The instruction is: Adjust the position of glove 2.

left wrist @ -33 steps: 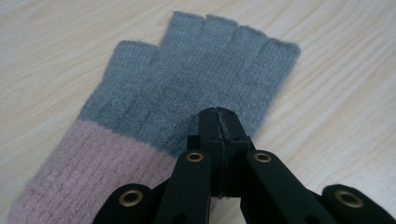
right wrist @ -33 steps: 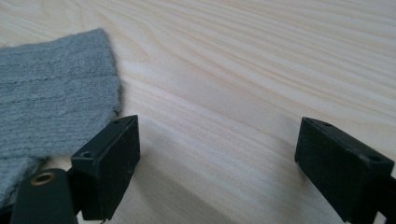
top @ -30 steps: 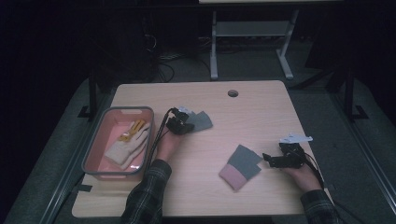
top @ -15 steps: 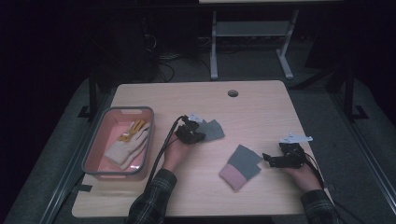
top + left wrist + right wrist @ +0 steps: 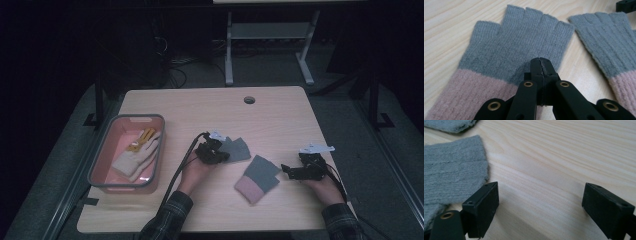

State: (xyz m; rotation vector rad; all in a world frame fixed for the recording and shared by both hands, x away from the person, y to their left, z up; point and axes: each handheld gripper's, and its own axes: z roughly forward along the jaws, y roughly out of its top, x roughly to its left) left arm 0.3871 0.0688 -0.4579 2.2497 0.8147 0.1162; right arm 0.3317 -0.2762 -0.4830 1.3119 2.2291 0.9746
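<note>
A fingerless glove (image 5: pixel 506 45), grey with a pink cuff, lies on the wooden table. My left gripper (image 5: pixel 541 61) is shut on its knit near the middle; in the high view that gripper (image 5: pixel 220 155) sits at the glove's (image 5: pixel 237 148) left side. A second grey and pink glove (image 5: pixel 257 179) lies flat just to the right, also seen as a glove (image 5: pixel 604 42) in the left gripper view. My right gripper (image 5: pixel 287 171) stands open beside that second glove's (image 5: pixel 451 170) grey edge. Its jaws rest wide apart on bare wood around the right gripper (image 5: pixel 541 202), with nothing between them.
A pink tray with a grey rim (image 5: pixel 100 160) stands at the table's left and holds a pair of white and yellow gloves (image 5: pixel 137 155). A cable hole (image 5: pixel 249 99) sits near the far edge. Metal stand legs rise behind the table.
My left gripper has moved right and toward the near edge, away from the tray, and the grey glove has travelled with it toward the second glove. The right gripper has stayed put.
</note>
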